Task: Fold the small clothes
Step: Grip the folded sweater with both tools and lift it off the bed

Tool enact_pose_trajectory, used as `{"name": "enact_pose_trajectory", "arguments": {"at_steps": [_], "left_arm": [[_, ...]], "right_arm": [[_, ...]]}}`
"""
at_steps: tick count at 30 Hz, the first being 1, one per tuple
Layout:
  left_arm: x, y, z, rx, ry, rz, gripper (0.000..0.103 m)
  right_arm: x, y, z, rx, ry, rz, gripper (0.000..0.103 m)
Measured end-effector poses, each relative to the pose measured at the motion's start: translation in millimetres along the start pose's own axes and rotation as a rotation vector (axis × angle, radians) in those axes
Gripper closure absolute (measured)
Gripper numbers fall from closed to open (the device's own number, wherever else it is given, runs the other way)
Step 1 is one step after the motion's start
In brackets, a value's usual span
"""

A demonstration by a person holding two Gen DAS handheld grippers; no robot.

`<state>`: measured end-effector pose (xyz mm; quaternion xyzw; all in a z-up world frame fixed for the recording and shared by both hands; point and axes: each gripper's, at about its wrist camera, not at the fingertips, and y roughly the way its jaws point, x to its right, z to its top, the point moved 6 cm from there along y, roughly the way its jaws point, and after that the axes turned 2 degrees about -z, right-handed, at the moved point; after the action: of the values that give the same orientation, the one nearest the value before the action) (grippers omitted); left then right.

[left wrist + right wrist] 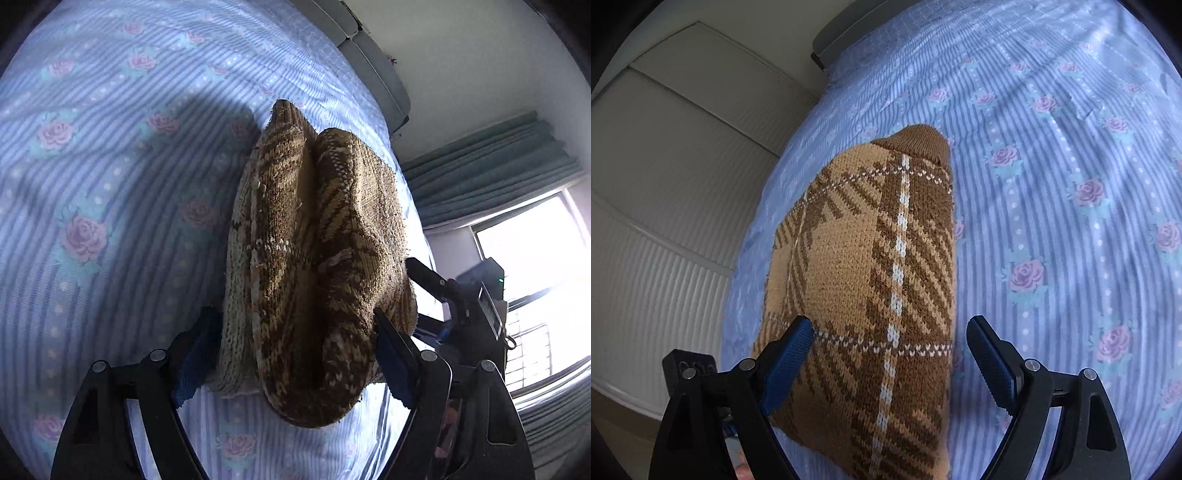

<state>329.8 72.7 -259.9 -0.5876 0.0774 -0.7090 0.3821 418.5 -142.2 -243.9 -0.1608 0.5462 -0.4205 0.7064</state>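
Observation:
A small brown and tan plaid knit sweater (314,266) lies folded on the blue floral bedsheet (110,166). In the left wrist view its thick folded edge sits between the fingers of my left gripper (295,350), which stand wide apart around it. The right gripper shows at the right there (461,295). In the right wrist view the sweater (871,280) stretches away with its brown ribbed collar at the far end. My right gripper (890,354) is open over the sweater's near part; the left finger rests on the knit, the right finger is over the sheet.
The bedsheet (1071,221) covers the whole bed. A grey headboard edge (376,74) runs along the far side. White wardrobe panels (665,184) stand beside the bed. A window with green curtains (498,166) is at the right.

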Motion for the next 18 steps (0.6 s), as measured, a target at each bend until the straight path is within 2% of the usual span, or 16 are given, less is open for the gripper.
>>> {"name": "enact_pose_trajectory", "arguments": {"at_steps": [3,6,7,9,11,13,18], "left_arm": [[-2,2,-2,-0.014,-0.017,-0.021,0.026],[-5,3,-2,-0.015,-0.027,-0.036,0.035],[-5,2,-3,-0.015,-0.034,-0.044,0.038],[-6,0,-4,-0.016,-0.044,-0.055,0.043],[-3,-5,-9,-0.016,-0.04,-0.058,0.05],[1,-8,-12,-0.015,-0.027,-0.058,0.058],[16,-14,-10,-0.01,0.005,-0.041,0.062]], "right_arm": [[1,15,1,-0.069,0.043,0.054,0.017],[0,24,4,-0.1,0.066,0.073,0.021],[-2,25,6,-0.102,0.06,0.071,0.023],[-8,25,8,-0.101,0.043,0.066,0.038],[-11,23,6,-0.101,0.036,0.072,0.045],[-16,20,7,-0.098,0.03,0.075,0.049],[-25,6,6,-0.062,0.032,0.118,0.053]]}}
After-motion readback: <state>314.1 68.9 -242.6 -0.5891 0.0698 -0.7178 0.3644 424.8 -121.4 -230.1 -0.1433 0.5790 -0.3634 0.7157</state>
